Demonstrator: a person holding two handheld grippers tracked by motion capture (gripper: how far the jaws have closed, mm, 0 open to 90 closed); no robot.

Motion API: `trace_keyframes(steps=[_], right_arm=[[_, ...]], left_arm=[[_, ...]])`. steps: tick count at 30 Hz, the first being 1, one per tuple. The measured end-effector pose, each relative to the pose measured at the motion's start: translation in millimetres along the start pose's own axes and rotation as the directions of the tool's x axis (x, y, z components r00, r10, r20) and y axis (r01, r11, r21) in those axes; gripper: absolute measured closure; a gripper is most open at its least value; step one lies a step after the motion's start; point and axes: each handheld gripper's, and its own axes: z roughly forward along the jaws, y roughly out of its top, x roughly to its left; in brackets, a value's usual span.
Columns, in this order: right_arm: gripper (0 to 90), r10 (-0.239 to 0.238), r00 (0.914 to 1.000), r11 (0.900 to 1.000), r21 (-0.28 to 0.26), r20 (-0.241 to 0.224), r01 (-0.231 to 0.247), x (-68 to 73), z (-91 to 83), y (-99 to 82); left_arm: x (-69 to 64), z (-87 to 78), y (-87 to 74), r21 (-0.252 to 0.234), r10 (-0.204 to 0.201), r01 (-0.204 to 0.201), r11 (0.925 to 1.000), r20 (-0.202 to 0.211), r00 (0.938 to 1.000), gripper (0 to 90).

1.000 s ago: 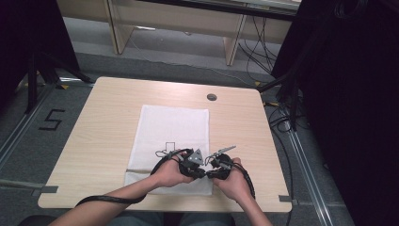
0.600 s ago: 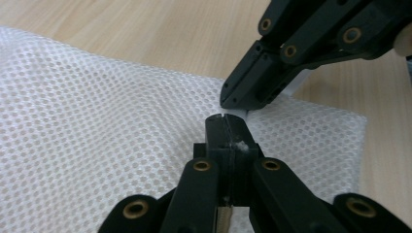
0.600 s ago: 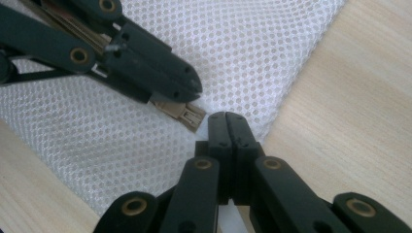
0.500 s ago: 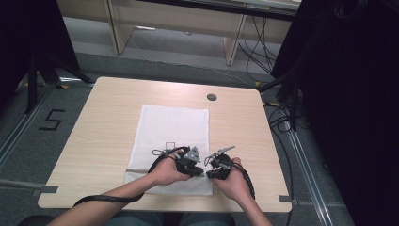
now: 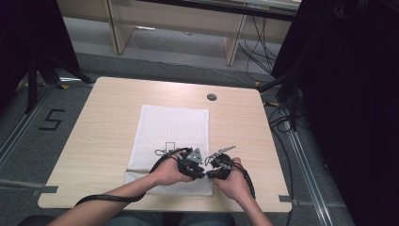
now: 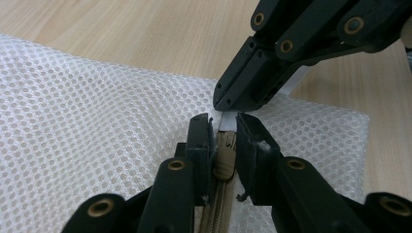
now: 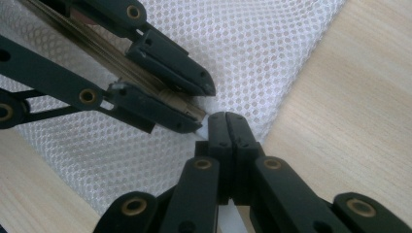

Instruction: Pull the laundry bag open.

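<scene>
A white mesh bag (image 5: 171,127) lies flat on the wooden table (image 5: 103,117), and both hands meet at its near right corner. In the left gripper view, my left gripper (image 6: 224,124) straddles the beige zipper slider (image 6: 224,160). Its jaws have just been opening and stand slightly apart around the slider. My right gripper (image 7: 226,119) is shut on a narrow white tab at the zipper's end. From the left gripper view the right gripper (image 6: 218,102) comes in from the upper right, tip to tip with mine. The left gripper (image 7: 203,108) reaches in from the left in the right gripper view.
A round cable hole (image 5: 211,97) sits near the table's far edge. A small black square outline (image 5: 170,146) is printed on the bag. Grey tape (image 5: 49,189) marks the front left corner. Dark curtains and cables flank the table on the right.
</scene>
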Motion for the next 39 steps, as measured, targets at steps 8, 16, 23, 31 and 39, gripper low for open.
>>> trace_keyframes(steps=[8, 16, 23, 31, 39], right_arm=[[90.0, -0.019, 0.9998, 0.9998, -0.009, 0.004, 0.019, -1.0, 0.9, 0.2], [90.0, -0.022, 0.9997, 0.9997, -0.003, 0.014, 0.022, 0.7, 0.2, -0.3], [90.0, -0.011, 0.9999, 0.9999, 0.000, 0.009, 0.011, 1.7, 0.0, -0.3], [90.0, -0.013, 0.9999, 0.9999, 0.002, 0.009, 0.013, 2.0, 0.1, -0.3], [90.0, -0.041, 0.9991, 0.9991, -0.013, 0.012, 0.041, -0.9, 1.1, -0.3]], left_arm=[[-4.4, -0.7, 0.9, 0.022, 0.045, -0.044, 0.9988, -0.024, 0.9987, 81.6], [-5.0, -2.4, 4.0, 0.008, 0.002, -0.002, 1.0000, -0.006, 1.0000, 82.9], [-4.0, -4.1, 4.9, 0.018, 0.005, -0.005, 0.9998, 0.002, 1.0000, 83.0], [-3.3, -7.7, 4.6, 0.044, 0.050, -0.050, 0.9978, 0.001, 0.9988, 83.2], [-1.7, -15.6, 0.0, 0.035, 0.032, -0.032, 0.9989, 0.004, 0.9995, 83.2]])
